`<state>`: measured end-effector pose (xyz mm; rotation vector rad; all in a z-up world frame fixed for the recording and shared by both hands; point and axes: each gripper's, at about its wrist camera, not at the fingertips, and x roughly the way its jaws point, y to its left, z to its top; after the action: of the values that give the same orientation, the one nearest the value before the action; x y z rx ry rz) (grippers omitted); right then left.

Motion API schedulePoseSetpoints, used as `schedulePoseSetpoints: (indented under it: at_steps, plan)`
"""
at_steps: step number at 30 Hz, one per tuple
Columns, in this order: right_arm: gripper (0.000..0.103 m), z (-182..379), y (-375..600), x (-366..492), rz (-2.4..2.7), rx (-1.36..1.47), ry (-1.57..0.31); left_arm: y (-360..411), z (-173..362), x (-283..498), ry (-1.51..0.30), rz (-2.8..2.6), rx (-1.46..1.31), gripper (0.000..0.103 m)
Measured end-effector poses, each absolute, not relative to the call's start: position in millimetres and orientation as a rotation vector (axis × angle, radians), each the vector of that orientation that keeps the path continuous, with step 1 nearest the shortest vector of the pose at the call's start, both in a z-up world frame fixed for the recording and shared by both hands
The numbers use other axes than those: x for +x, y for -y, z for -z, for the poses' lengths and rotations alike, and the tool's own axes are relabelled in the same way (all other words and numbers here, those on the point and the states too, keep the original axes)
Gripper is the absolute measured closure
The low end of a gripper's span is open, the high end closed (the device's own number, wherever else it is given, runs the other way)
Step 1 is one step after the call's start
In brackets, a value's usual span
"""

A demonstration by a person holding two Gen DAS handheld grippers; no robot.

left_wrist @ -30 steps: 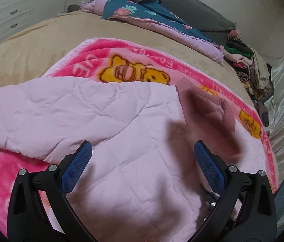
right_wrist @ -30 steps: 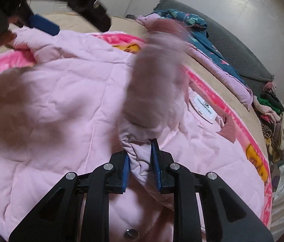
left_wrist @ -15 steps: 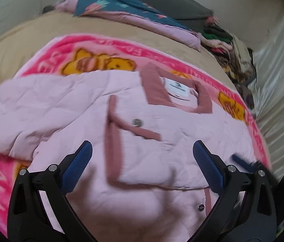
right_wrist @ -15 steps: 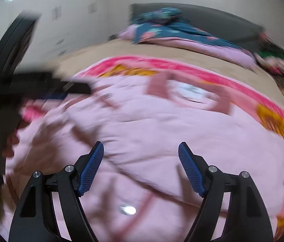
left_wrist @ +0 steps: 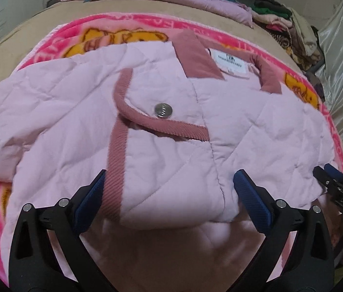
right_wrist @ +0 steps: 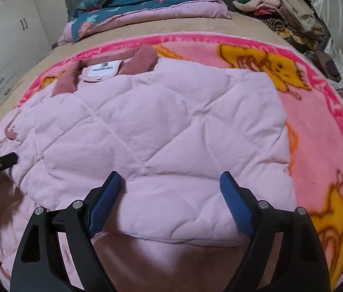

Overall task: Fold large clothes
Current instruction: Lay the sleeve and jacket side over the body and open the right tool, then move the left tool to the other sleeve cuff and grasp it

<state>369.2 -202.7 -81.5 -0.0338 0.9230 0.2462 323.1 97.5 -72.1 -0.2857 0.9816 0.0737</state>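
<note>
Since we've got both the left gripper (left_wrist: 169,194) and right gripper (right_wrist: 169,197) spread wide and holding nothing over the pink quilted jacket (right_wrist: 161,131) lying on the cartoon blanket (right_wrist: 322,126), we reckon the puffy folded-in sleeves could spring back open

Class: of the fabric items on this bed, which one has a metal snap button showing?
The pink quilted jacket under the open left gripper; the cartoon blanket and floral quilt show none.
</note>
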Motion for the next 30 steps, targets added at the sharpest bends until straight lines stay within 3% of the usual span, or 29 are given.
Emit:
schedulePoseSetpoints:
  at_steps: [10,30]
  plan:
    - [0.007,27.5,133.2,332.4,-0.436,-0.070,-0.750,-156.3,22.7,286.1,-0.858,-0.224,-0.288,0.008]
    - [0.004,5.7,-7.3,290.9,-0.664,-0.162,-0.699,-254.1,10.3,233.3,-0.782,-0.448,-0.363,0.008]
